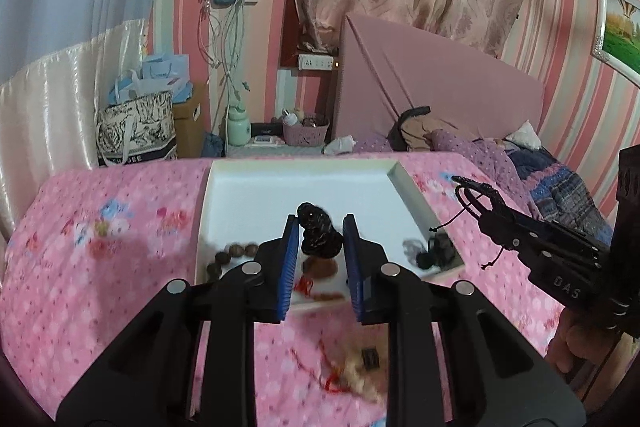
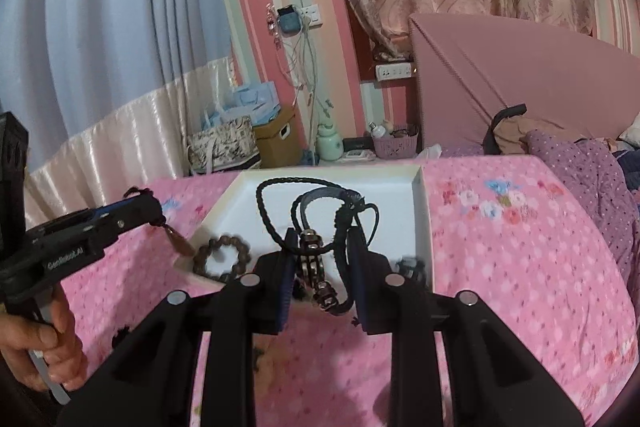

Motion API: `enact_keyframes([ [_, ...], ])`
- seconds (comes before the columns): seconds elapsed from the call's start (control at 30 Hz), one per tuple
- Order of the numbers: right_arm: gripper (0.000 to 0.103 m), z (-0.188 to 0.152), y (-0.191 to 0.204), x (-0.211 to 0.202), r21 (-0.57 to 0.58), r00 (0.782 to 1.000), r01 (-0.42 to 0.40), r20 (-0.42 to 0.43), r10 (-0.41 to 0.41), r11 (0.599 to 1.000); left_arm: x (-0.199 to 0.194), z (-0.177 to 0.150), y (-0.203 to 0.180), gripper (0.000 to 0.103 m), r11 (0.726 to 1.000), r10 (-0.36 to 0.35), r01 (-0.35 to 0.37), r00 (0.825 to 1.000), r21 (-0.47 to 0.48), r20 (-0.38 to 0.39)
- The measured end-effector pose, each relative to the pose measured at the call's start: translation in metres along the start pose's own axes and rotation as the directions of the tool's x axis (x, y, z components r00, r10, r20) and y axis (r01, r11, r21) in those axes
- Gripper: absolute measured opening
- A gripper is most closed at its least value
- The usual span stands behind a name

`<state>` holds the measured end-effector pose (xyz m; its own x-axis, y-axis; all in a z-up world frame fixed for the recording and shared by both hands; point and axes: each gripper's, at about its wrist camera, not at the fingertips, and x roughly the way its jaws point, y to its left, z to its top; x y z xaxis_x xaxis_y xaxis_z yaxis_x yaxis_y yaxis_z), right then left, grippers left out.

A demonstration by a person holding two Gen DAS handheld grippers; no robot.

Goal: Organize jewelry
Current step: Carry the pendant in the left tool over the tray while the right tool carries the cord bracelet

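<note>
A shallow white tray (image 1: 248,187) lies on the pink bedspread; it also shows in the right wrist view (image 2: 384,183). My left gripper (image 1: 320,251) is shut on a black carved pendant (image 1: 316,233) and holds it over the tray's near edge, a brown bead and red cord hanging below. My right gripper (image 2: 322,267) is shut on a black braided cord bracelet (image 2: 316,223) with metal beads, above the tray. A brown bead bracelet (image 2: 222,259) lies in the tray's near left corner. A small dark piece (image 1: 434,251) lies in the near right corner.
More jewelry with a red cord and pale beads (image 1: 360,371) lies on the bedspread (image 1: 100,267) in front of the tray. Bags (image 1: 136,131) and a nightstand with a basket (image 1: 306,133) stand beyond the bed. Clothes and a headboard (image 1: 440,83) are at the right.
</note>
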<state>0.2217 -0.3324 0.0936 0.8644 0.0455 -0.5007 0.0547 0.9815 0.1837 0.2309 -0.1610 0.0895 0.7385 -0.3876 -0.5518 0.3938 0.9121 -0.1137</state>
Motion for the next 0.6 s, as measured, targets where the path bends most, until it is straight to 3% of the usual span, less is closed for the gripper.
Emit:
enact_keyframes([
  [0.33, 0.025, 0.038, -0.004, 0.045, -0.041, 0.999, 0.044, 0.019, -0.044, 0.998, 0.065, 0.027, -0.003, 0.020, 0.998, 0.070, -0.070, 0.998, 0.008, -0.005],
  [0.6, 0.026, 0.021, -0.011, 0.093, -0.052, 0.996, 0.053, -0.066, -0.056, 0.997, 0.121, 0.008, 0.004, 0.017, 0.998, 0.053, -0.055, 0.996, -0.033, -0.078],
])
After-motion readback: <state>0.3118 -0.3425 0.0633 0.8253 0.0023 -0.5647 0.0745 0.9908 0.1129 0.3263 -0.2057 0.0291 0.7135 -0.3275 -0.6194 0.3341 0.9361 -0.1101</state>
